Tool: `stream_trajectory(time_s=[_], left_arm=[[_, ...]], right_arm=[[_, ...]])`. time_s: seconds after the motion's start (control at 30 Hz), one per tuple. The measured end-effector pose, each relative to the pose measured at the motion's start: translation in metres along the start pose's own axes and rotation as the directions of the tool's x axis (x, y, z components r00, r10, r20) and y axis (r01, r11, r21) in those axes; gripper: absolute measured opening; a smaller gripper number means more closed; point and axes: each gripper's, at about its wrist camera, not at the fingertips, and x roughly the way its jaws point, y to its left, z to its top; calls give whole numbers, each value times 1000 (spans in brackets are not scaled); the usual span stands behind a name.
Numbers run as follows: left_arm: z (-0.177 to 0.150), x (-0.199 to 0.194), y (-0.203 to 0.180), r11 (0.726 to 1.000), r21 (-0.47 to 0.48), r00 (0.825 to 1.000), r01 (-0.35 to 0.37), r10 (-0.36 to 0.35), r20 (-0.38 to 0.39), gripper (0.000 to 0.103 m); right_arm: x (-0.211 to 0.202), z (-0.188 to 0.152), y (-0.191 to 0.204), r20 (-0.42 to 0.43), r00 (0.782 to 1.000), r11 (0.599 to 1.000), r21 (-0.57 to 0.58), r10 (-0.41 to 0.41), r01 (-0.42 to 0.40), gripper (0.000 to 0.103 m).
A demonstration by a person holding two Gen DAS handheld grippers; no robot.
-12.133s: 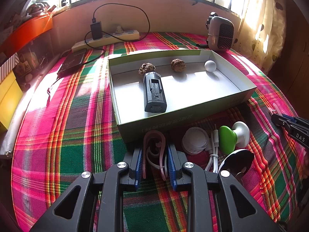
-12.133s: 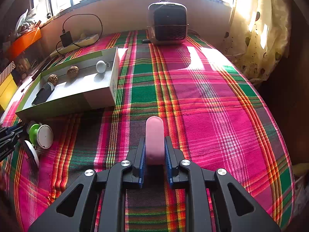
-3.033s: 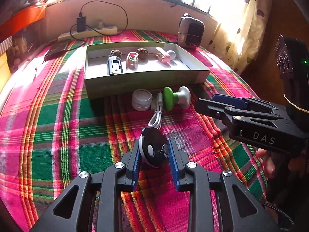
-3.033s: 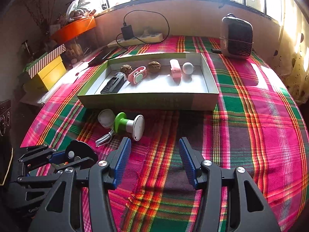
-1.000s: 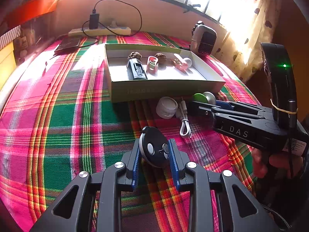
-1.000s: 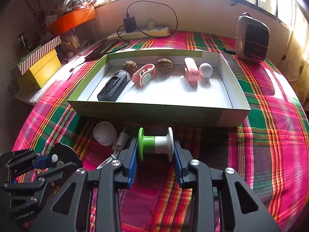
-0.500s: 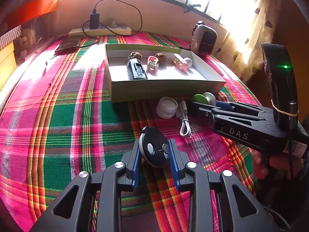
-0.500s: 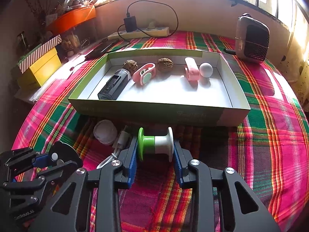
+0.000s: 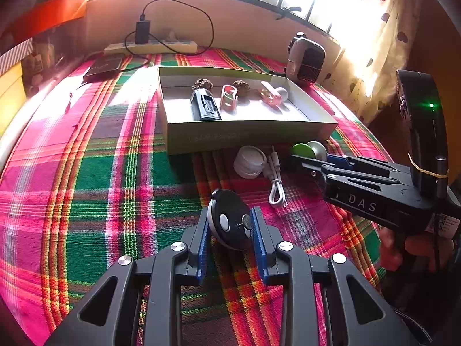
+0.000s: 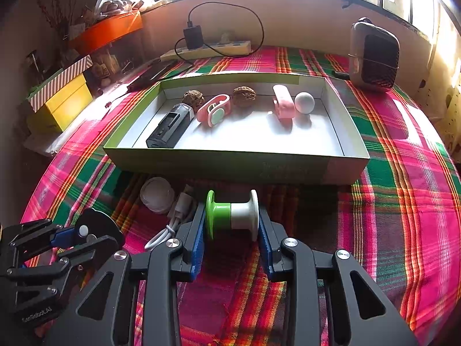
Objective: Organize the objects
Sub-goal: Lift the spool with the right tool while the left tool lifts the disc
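Plaid cloth under everything; my left tongs (image 9: pixel 230 227) clamp black round remote (image 9: pixel 230 222) by its edges, buttons up; my right tongs (image 10: pixel 232 225) pinch green-and-white spool (image 10: pixel 232 214) flange to flange, so it can't roll; both picked for tray, I judge; cardboard tray (image 10: pixel 230 164) at 12 o'clock of spool, already holding small items along far wall; white lid (image 10: pixel 157 194) and cable (image 10: pixel 170 225) at spool's 9 o'clock, waiting on cloth.

A plaid cloth (image 10: pixel 403 173) carries a shallow box (image 10: pixel 236 167) ahead of the right claw (image 10: pixel 232 230), a white jar (image 10: pixel 157 194) and cable (image 10: pixel 173 222) to its left.
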Motion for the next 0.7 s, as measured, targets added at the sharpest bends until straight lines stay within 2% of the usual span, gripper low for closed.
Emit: stream_trajectory(time_s=[0.7], left_arm=[[19,-18,-11,998,51,998,-29,26,56,25]], right_arm=[[-18,4,-5,40,999,1000,-9,-5,5,33]])
